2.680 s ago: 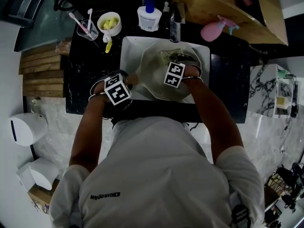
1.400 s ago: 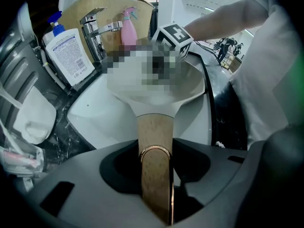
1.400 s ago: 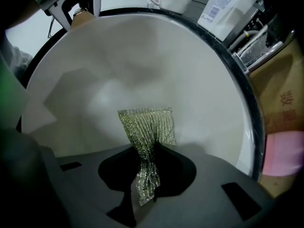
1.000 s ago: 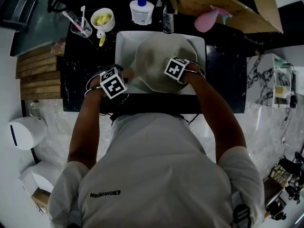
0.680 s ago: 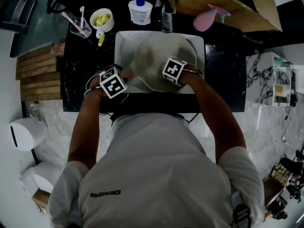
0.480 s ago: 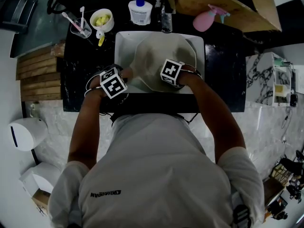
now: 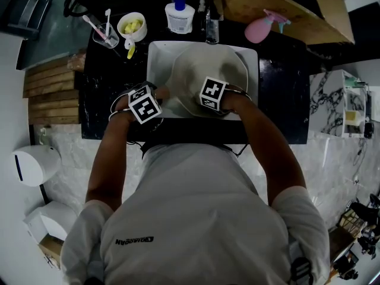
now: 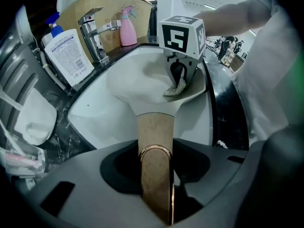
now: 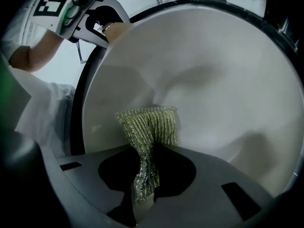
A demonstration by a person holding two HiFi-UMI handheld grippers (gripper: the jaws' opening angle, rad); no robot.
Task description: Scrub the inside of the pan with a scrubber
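A white pan lies tilted in the white sink. Its wooden handle runs between the jaws of my left gripper, which is shut on it at the sink's left front. My right gripper is shut on a greenish mesh scrubber, whose free end is pressed flat against the pan's inside near the front rim. In the left gripper view the right gripper holds the scrubber down in the pan. In the head view the marker cubes hide both pairs of jaws.
Behind the sink stand a chrome tap, a white bottle with a blue cap and a pink spray bottle. A white bowl and a glass with toothbrushes sit at the back left of the black counter.
My right gripper has slid the scrubber left and toward the front rim across the pan's inside. The left gripper has kept its hold on the handle in place.
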